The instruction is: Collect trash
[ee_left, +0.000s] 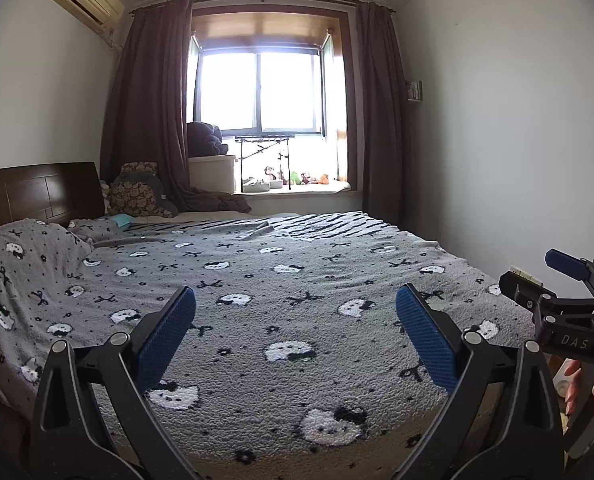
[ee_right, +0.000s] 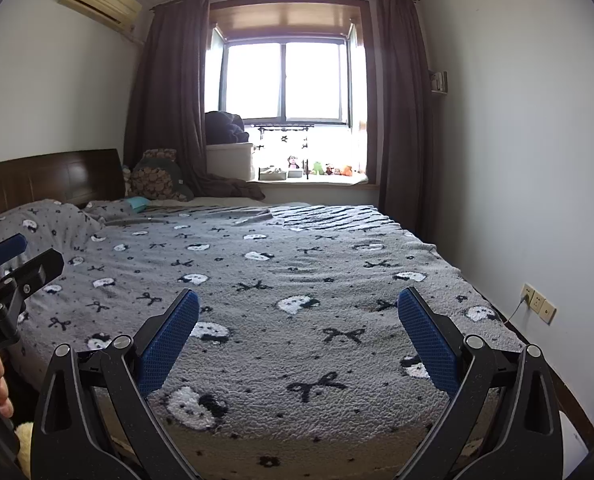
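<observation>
Two handheld grippers hover side by side over the foot of a bed (ee_left: 297,280) draped in a grey blanket (ee_right: 297,280) patterned with white cat faces and black bows. The left gripper (ee_left: 295,304) has its blue-padded jaws spread wide, gripping nothing; the right gripper (ee_right: 298,306) is likewise wide apart and empty. A hand (ee_left: 593,384) holds the right tool at the frame's edge. No obvious trash shows on the blanket; a small teal object (ee_right: 137,203) near the pillow (ee_left: 29,248), below the wooden headboard (ee_right: 49,180), may be a wrapper, too distant to tell. Brown curtains (ee_left: 153,112) frame a bright window (ee_right: 285,80).
</observation>
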`<action>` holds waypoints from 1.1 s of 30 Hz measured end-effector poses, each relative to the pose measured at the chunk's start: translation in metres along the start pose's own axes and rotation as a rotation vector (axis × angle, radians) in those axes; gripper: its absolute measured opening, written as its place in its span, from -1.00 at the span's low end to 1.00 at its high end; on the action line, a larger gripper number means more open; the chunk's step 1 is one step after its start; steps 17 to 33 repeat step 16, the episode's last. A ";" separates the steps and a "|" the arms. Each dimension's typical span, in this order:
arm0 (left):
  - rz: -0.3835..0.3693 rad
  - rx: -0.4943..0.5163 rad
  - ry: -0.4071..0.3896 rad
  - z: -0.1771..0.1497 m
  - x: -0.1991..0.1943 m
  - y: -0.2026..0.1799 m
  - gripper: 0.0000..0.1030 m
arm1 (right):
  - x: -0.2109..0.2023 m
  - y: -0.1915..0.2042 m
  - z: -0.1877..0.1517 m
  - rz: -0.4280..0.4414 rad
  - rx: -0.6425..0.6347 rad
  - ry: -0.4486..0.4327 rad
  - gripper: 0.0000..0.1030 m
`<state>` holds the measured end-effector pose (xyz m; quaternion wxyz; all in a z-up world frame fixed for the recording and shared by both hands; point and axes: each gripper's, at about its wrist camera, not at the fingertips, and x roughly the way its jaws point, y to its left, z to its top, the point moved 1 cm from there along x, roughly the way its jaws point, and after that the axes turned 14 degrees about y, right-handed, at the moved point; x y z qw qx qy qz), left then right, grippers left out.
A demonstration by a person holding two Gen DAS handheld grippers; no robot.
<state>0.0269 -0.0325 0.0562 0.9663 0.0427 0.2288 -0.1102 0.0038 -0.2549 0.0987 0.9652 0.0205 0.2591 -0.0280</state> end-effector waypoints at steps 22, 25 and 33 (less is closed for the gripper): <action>-0.011 -0.002 0.017 0.000 0.001 0.002 0.84 | -0.001 0.002 -0.002 -0.005 -0.001 0.005 0.93; -0.011 -0.002 0.017 0.000 0.001 0.002 0.84 | -0.001 0.002 -0.002 -0.005 -0.001 0.005 0.93; -0.011 -0.002 0.017 0.000 0.001 0.002 0.84 | -0.001 0.002 -0.002 -0.005 -0.001 0.005 0.93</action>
